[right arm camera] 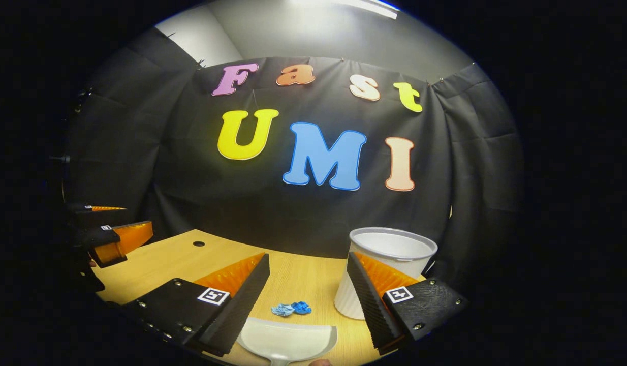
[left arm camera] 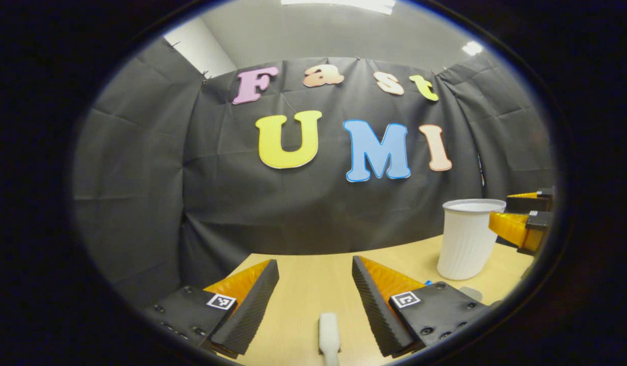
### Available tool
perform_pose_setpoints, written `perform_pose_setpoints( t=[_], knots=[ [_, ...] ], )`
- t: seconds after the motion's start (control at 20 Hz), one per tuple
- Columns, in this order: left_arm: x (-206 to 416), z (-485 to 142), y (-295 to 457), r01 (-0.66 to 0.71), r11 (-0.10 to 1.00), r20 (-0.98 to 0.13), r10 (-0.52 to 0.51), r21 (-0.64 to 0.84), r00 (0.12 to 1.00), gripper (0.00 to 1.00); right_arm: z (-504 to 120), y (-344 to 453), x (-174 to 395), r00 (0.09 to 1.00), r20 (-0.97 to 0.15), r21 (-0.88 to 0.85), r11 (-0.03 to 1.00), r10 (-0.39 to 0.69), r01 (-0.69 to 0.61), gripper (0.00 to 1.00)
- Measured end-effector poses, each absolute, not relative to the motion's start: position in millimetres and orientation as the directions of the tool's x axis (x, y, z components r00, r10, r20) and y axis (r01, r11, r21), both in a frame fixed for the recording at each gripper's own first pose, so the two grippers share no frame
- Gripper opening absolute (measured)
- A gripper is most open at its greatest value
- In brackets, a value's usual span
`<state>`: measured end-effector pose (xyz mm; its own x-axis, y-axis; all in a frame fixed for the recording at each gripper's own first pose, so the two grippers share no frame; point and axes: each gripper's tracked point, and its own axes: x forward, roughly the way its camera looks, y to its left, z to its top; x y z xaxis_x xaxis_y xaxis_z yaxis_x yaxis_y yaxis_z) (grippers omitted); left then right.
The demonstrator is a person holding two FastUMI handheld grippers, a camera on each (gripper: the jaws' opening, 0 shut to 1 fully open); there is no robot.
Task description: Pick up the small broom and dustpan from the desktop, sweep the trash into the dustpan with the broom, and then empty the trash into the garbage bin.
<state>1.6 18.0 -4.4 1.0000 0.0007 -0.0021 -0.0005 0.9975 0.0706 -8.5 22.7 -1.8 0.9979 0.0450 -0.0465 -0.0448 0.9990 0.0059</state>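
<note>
Between the released left tongs (left arm camera: 315, 277) lies the small white plastic broom handle (left arm camera: 329, 333) on the wooden table (left arm camera: 313, 290). Before the released right tongs (right arm camera: 307, 277) lie the white plastic dustpan (right arm camera: 288, 339), blue crumpled trash (right arm camera: 291, 308) and white ribbed paper cup (right arm camera: 389, 254).

No readable words, brands or numbers stand on anything. The only signs are small square black-and-white coded markers, one on the block behind each of the fingers: two on the left gripper (left arm camera: 315, 284) and two on the right gripper (right arm camera: 308, 284). Their patterns are codes, not text.
</note>
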Motion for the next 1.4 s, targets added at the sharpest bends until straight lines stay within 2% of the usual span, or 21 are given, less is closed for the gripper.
perform_pose_setpoints(
  t=[0.25,0.3,0.35,0.4,0.7,0.75,0.8,0.95,1.15,1.4],
  knots=[
    [8.4,-10.4,8.8,0.041,0.996,-0.013,-0.040,0.076,0.999,0.97,-16.3,18.6,-8.9,0.993,-0.110,0.016,0.999,0.033,-0.031,0.96],
    [9.7,-14.3,9.0,0.044,0.996,-0.023,-0.042,0.080,0.999,0.95,-23.0,19.4,-9.1,0.990,-0.138,0.019,0.999,0.033,-0.030,0.96],
    [10.2,-21.3,7.1,0.053,0.995,-0.043,-0.049,0.082,0.998,0.97,-31.2,20.6,-10.6,0.985,-0.171,0.025,0.999,0.037,-0.033,0.96],
    [11.3,-27.3,6.0,0.061,0.995,-0.062,-0.056,0.080,0.997,0.94,-38.8,22.1,-11.7,0.978,-0.203,0.032,0.999,0.044,-0.038,0.96],
    [15.4,-72.4,5.9,0.111,0.992,-0.209,-0.095,0.065,0.973,0.92,-76.0,26.5,-21.9,0.932,-0.357,0.062,0.997,0.062,-0.043,0.96],
    [15.9,-82.7,6.7,0.118,0.991,-0.244,-0.099,0.064,0.965,0.97,-82.7,27.2,-23.2,0.924,-0.378,0.063,0.997,0.064,-0.044,0.96],
    [16.9,-91.7,7.7,0.121,0.990,-0.269,-0.100,0.066,0.958,0.97,-88.2,27.7,-24.5,0.912,-0.405,0.063,0.997,0.068,-0.046,0.96],
    [15.9,-122.2,5.6,0.149,0.987,-0.371,-0.117,0.058,0.921,0.95,-108.6,29.2,-35.5,0.880,-0.470,0.058,0.997,0.074,-0.053,0.96],
    [8.3,-162.6,7.0,0.146,0.989,-0.510,-0.126,0.000,0.851,0.98,-133.4,29.6,-47.6,0.824,-0.561,0.064,0.996,0.082,-0.056,0.96],
    [-8.3,-207.1,7.3,0.119,0.990,-0.680,-0.135,-0.071,0.721,0.95,-162.5,32.5,-65.4,0.715,-0.690,0.127,0.991,0.110,-0.029,0.96]
  ],
)
